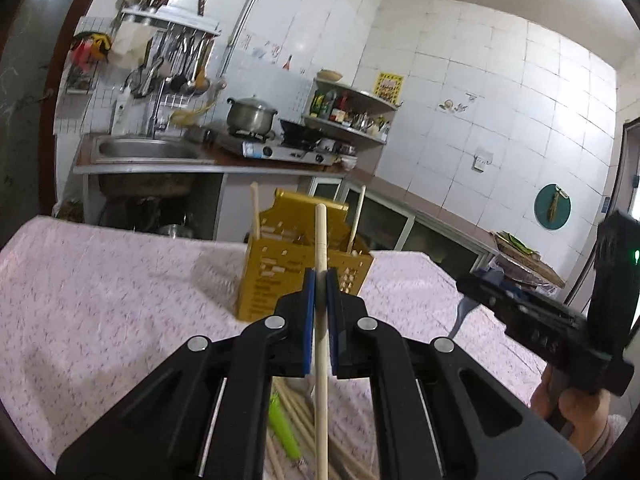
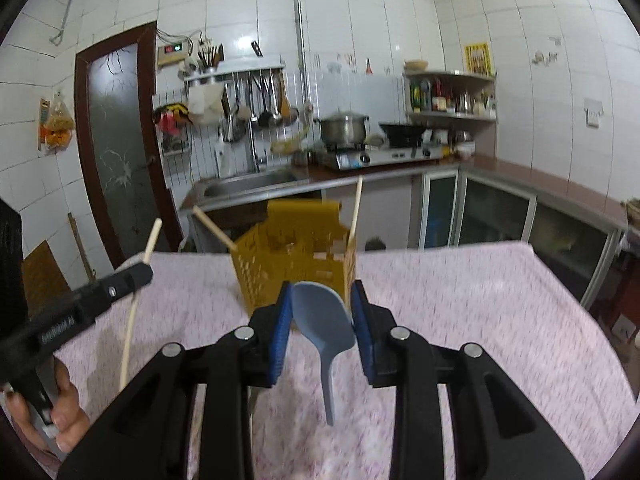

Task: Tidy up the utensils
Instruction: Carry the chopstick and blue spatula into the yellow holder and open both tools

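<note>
A yellow perforated utensil holder (image 1: 304, 256) stands on the pink tablecloth, with two chopsticks leaning in it; it also shows in the right wrist view (image 2: 296, 264). My left gripper (image 1: 320, 280) is shut on a pale wooden chopstick (image 1: 321, 344), held upright just in front of the holder. My right gripper (image 2: 322, 300) is shut on a grey-blue plastic spoon (image 2: 324, 320) by its bowl, handle hanging down, close before the holder. The left gripper with its chopstick shows at the left of the right wrist view (image 2: 136, 276).
Several loose chopsticks (image 1: 292, 412) and a green utensil (image 1: 280, 424) lie on the cloth under my left gripper. The table (image 2: 480, 320) has its far edge behind the holder. Beyond are a sink (image 1: 144, 148), stove and counter.
</note>
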Available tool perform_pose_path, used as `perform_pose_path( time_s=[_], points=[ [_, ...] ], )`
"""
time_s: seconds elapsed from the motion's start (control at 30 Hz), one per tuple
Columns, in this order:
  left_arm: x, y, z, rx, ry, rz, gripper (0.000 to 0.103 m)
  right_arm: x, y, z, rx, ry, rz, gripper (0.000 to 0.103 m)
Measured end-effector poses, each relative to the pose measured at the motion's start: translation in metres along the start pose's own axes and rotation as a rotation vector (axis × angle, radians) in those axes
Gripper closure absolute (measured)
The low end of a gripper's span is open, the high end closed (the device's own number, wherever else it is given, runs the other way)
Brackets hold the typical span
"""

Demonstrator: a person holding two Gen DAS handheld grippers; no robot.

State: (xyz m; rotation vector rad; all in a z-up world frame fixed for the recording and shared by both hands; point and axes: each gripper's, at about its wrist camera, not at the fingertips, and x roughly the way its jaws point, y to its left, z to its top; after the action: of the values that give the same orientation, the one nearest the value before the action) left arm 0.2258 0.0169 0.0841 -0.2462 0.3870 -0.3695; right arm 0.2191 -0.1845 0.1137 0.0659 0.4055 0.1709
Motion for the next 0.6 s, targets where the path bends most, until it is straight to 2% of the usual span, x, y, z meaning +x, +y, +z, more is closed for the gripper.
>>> perform_pose_path(
  time_s=[0.3,0.6],
  points=[
    [0.023,-0.011,0.044,0.017,-0.062,-0.027,0.099,0.019,-0.005,0.052,-0.013,-0.047,0.012,0.073],
    [0.057,-0.024,0.118,0.106,-0.236,0.011,0.099,0.041,-0.016,0.108,-0.028,-0.11,0.001,0.073]
  ],
)
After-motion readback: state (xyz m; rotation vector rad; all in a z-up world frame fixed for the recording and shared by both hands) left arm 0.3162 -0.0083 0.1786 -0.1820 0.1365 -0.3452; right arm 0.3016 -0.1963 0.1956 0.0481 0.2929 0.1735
